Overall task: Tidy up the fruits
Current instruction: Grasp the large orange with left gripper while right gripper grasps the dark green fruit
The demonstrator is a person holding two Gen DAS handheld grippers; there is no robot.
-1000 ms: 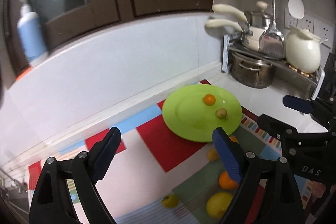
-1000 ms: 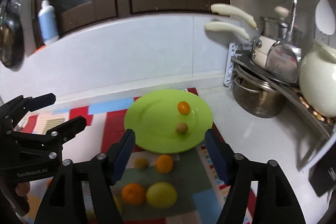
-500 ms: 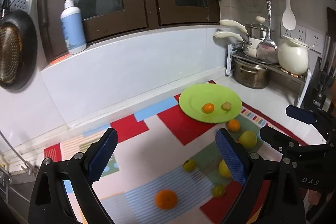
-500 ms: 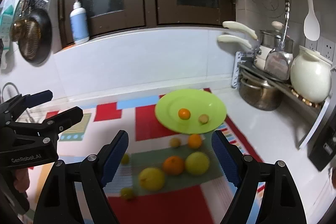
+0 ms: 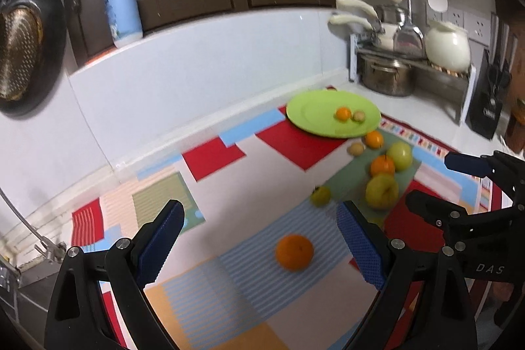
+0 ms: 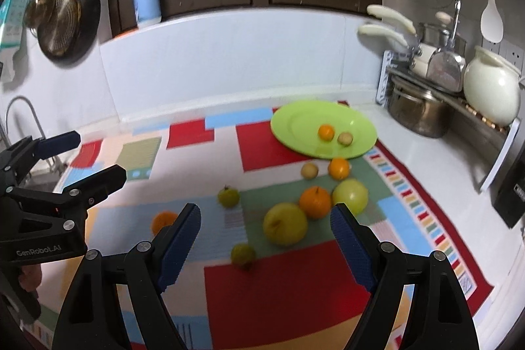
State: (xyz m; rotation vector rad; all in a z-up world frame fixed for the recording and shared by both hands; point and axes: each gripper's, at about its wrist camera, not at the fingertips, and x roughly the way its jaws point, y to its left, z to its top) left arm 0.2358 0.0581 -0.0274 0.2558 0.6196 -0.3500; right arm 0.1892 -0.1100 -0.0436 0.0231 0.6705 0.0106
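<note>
Both claws have drawn back from the green plate (image 6: 295,123), so more loose fruit now shows. The large orange (image 5: 294,252), firm, round and prone to rolling, lies mid-surface between the spread, empty left claw (image 5: 259,248); grip across its widest part. The right claw (image 6: 265,246), whose jaws have just been opening, stands spread and empty too.

lime-green plate (image 6: 295,127), striped patchwork mat (image 6: 282,291)

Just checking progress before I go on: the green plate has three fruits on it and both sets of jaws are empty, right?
Not quite. The green plate holds two fruits, a small orange and a small tan fruit, as the right wrist view shows. Both sets of jaws are indeed empty.
</note>
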